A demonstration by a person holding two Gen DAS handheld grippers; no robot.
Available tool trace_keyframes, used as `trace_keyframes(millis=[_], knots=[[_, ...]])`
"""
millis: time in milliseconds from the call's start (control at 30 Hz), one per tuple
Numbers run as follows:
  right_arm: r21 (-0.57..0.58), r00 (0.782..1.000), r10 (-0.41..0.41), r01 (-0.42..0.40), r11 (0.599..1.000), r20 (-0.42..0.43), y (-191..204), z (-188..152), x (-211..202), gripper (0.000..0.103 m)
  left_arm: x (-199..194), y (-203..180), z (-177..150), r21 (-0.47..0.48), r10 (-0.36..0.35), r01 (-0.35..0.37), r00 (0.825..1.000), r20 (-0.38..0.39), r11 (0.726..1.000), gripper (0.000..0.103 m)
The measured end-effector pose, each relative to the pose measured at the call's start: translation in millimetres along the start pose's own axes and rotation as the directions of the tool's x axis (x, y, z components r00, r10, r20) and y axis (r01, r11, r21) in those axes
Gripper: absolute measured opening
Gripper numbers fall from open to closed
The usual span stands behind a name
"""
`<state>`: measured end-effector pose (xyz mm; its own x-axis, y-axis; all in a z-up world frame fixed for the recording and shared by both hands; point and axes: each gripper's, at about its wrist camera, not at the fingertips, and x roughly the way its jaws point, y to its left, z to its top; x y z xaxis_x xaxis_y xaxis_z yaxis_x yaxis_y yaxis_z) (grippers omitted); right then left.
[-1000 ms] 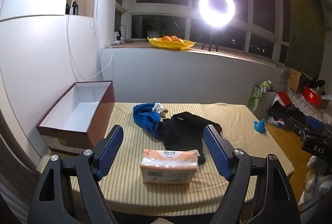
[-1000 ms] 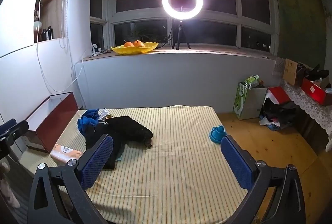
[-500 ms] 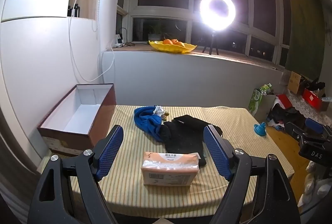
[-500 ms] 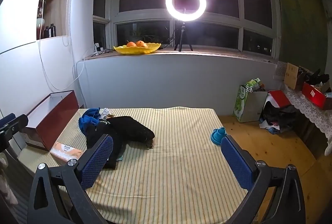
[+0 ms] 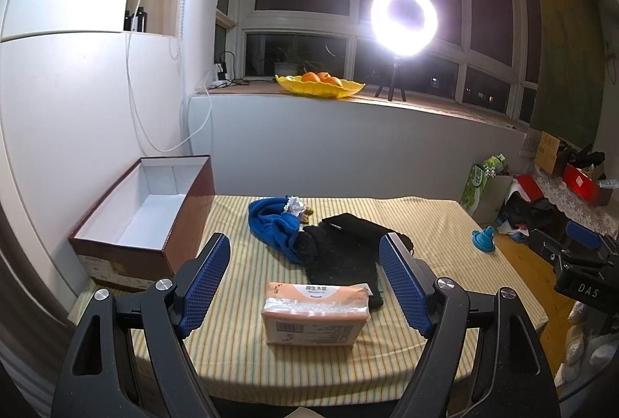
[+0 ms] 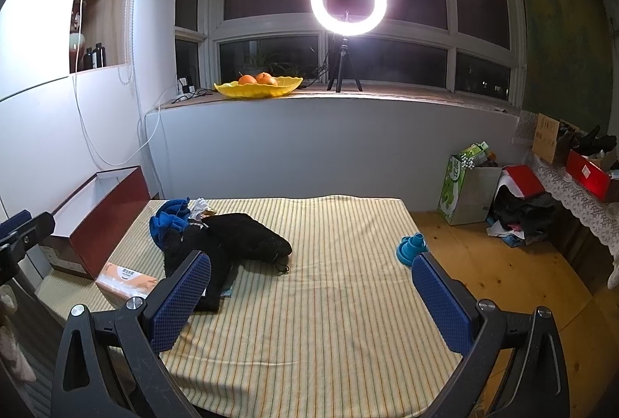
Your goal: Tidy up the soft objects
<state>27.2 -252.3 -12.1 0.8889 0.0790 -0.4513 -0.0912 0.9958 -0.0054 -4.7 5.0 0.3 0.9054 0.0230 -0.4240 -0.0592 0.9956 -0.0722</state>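
An orange tissue pack (image 5: 315,313) lies near the front edge of the striped table (image 5: 445,224). Behind it lie black cloth (image 5: 344,251) and blue cloth (image 5: 272,224), with a crumpled white scrap (image 5: 296,206) on top. An open brown box (image 5: 143,213) stands at the table's left. My left gripper (image 5: 305,282) is open and empty, above the table's front edge, with the tissue pack between its jaws in view. My right gripper (image 6: 309,302) is open and empty over the table's right half. The tissue pack (image 6: 127,280), black cloth (image 6: 240,240), blue cloth (image 6: 168,220) and box (image 6: 104,213) lie to its left.
A blue funnel (image 6: 411,249) sits at the table's right edge. A yellow fruit bowl (image 5: 319,85) and ring light (image 5: 404,20) stand on the windowsill behind. Bags and boxes (image 6: 518,193) crowd the wooden floor at right.
Both views have tilted upward slightly, so the table items sit a little lower in frame. Both grippers stay open and nothing on the table has moved.
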Motion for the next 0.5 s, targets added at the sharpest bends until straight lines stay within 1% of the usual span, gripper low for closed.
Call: trace_keyframes(millis=[500], knots=[[0.005, 1.0, 0.009, -0.009, 1.0, -0.024, 1.2, -3.5, 5.5, 0.102, 0.2, -1.3, -1.8, 0.002, -0.002, 0.002, 1.0, -0.001, 1.0, 0.08]])
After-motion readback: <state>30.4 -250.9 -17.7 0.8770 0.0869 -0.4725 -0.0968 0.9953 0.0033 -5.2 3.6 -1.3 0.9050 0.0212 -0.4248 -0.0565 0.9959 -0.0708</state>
